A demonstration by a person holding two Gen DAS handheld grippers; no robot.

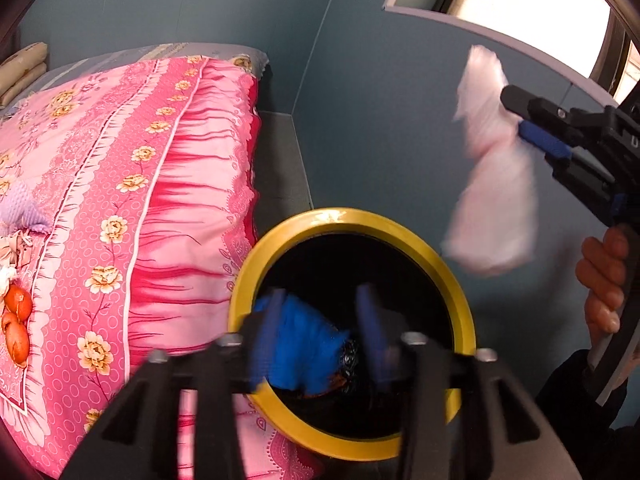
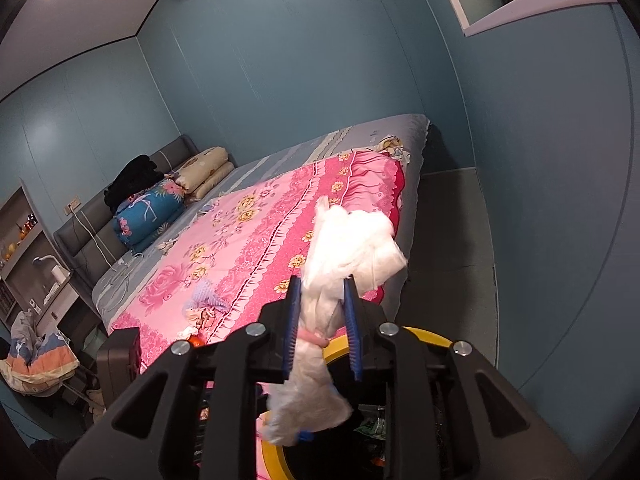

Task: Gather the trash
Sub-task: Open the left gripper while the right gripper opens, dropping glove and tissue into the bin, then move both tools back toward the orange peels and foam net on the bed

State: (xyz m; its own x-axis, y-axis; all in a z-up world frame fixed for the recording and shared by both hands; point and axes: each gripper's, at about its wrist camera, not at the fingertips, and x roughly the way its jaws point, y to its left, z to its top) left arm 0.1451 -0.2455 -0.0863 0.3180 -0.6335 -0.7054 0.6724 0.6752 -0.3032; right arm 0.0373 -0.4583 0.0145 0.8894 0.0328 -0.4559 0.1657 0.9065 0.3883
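Observation:
A round bin with a yellow rim (image 1: pixel 460 292) stands on the floor beside the bed; blue trash (image 1: pixel 304 344) lies inside it. My left gripper (image 1: pixel 324 304) is open and empty just above the bin's mouth. My right gripper (image 1: pixel 516 120) is shut on a white plastic bag (image 1: pixel 496 184) and holds it in the air up and to the right of the bin. In the right wrist view the gripper (image 2: pixel 322 292) pinches the bag (image 2: pixel 348 248) at its middle, above the yellow rim (image 2: pixel 424 334).
A bed with a pink floral quilt (image 1: pixel 120 184) fills the left. On it lie orange peels (image 1: pixel 18 320), a purple knitted item (image 1: pixel 22 208) and crumpled scraps (image 2: pixel 200 314). Blue walls (image 1: pixel 380 120) stand behind the bin. Pillows (image 2: pixel 208 172) lie at the headboard.

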